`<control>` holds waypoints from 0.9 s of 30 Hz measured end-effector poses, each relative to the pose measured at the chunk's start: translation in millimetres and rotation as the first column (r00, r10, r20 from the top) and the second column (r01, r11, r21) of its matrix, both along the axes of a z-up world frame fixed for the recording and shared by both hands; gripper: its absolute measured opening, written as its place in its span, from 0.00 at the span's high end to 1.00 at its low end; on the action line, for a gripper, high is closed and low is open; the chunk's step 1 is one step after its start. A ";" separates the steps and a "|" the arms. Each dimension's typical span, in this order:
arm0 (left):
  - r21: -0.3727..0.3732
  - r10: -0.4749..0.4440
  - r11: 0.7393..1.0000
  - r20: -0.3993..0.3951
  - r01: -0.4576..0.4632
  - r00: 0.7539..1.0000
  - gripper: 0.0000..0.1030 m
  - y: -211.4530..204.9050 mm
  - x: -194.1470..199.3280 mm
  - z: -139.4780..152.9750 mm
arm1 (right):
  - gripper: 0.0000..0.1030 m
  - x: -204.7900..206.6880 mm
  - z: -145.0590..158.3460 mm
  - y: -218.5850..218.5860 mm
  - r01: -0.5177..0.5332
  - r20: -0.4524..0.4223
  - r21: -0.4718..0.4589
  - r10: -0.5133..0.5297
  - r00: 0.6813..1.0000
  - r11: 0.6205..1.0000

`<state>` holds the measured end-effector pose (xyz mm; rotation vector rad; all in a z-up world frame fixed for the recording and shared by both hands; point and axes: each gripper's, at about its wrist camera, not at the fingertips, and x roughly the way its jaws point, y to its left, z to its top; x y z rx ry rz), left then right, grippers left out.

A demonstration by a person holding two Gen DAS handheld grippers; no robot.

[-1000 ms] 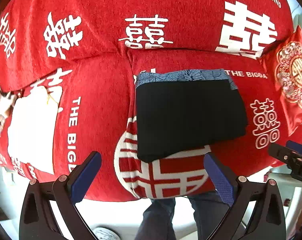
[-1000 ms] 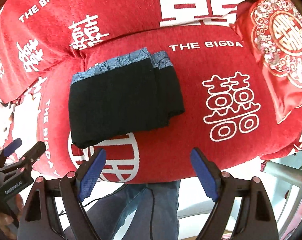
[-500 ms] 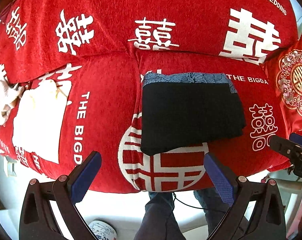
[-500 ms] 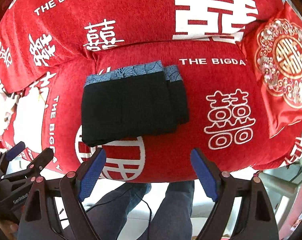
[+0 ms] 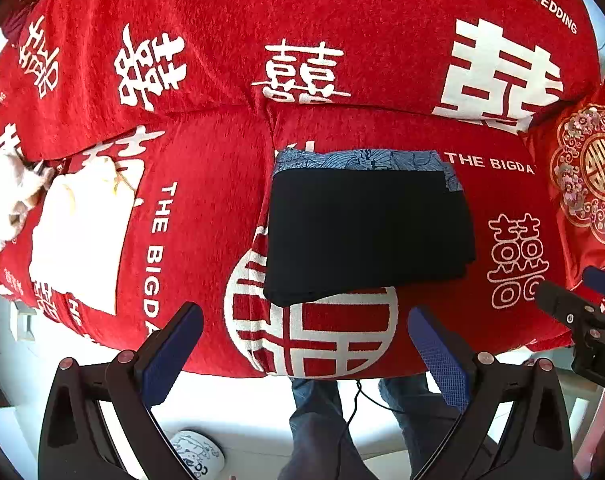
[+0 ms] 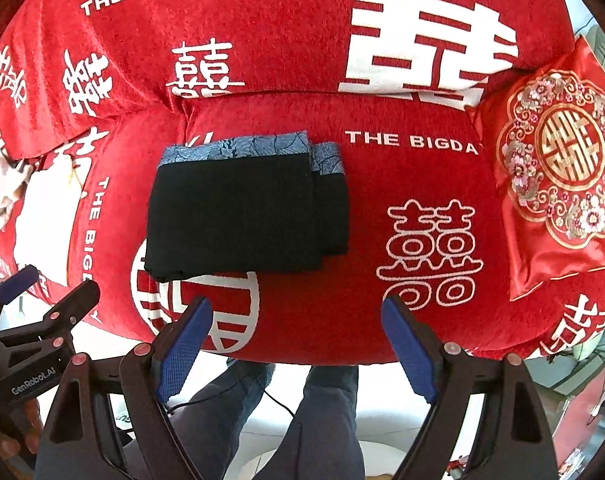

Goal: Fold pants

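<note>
The black pants [image 5: 366, 232] lie folded into a neat rectangle on the red sofa seat [image 5: 206, 208], blue patterned waistband toward the backrest. They also show in the right wrist view [image 6: 246, 212]. My left gripper [image 5: 304, 348] is open and empty, held back from the sofa's front edge, apart from the pants. My right gripper [image 6: 296, 344] is open and empty, also off the front edge. Each gripper shows at the edge of the other's view: the right one [image 5: 574, 316] and the left one [image 6: 30, 320].
The sofa has a red cover with white characters and lettering. A folded white garment [image 5: 78, 236] and crumpled white cloth [image 5: 2, 196] lie on the left seat. A red embroidered cushion [image 6: 558, 184] sits at the right. The person's legs [image 6: 310, 412] and floor are below.
Both grippers have drawn back and away from the sofa, so the pants sit farther off in both views. The pants have not moved. Both grippers stayed open.
</note>
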<state>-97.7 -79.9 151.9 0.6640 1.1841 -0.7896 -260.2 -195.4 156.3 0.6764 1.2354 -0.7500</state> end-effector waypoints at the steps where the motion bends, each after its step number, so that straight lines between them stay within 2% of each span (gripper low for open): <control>1: 0.003 -0.003 1.000 0.001 0.003 1.000 0.00 -0.1 -0.8 0.4 | 0.14 0.9 0.9 -0.3 -0.006 0.002 -0.001 0.006 1.000 1.000; 27: -0.022 0.008 1.000 0.024 -0.008 1.000 0.00 1.7 2.3 14.3 | 0.14 19.7 12.5 5.5 -0.055 -0.012 -0.038 0.054 0.998 0.998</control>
